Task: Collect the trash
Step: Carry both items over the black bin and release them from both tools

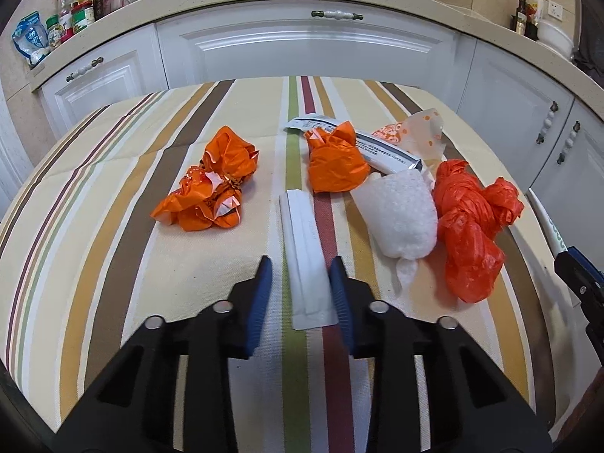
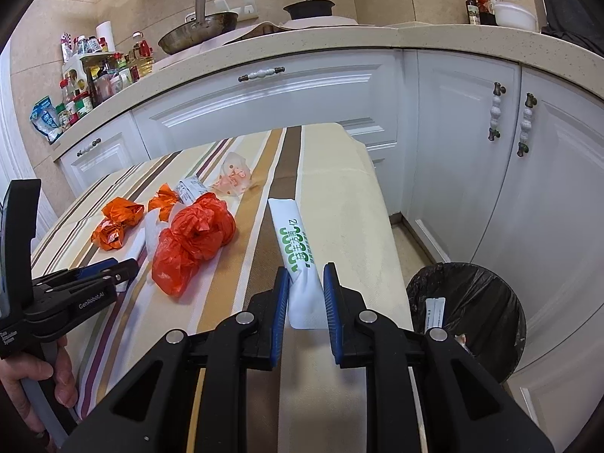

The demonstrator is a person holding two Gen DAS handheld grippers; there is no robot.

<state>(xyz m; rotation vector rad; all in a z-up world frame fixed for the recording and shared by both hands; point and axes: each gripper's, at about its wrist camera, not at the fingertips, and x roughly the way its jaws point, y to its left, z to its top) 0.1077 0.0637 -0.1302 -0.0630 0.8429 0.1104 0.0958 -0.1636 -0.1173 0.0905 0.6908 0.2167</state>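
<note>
White sachet with green print lies near the right edge of the striped tablecloth, its near end between the right gripper pads; grip not confirmable, cannot tell. Left gripper open, straddling a plain white packet. Orange bags beyond. Black-lined bin on floor at right.

Bench left half bare except the crumpled orange wrapper; open striped cloth around it. Right half crowded: second orange wrapper, white foam net and red plastic bag lie touching, no lane between them. Right of the bench, the bin mouth is open, floor gap to the white cabinets narrow.
</note>
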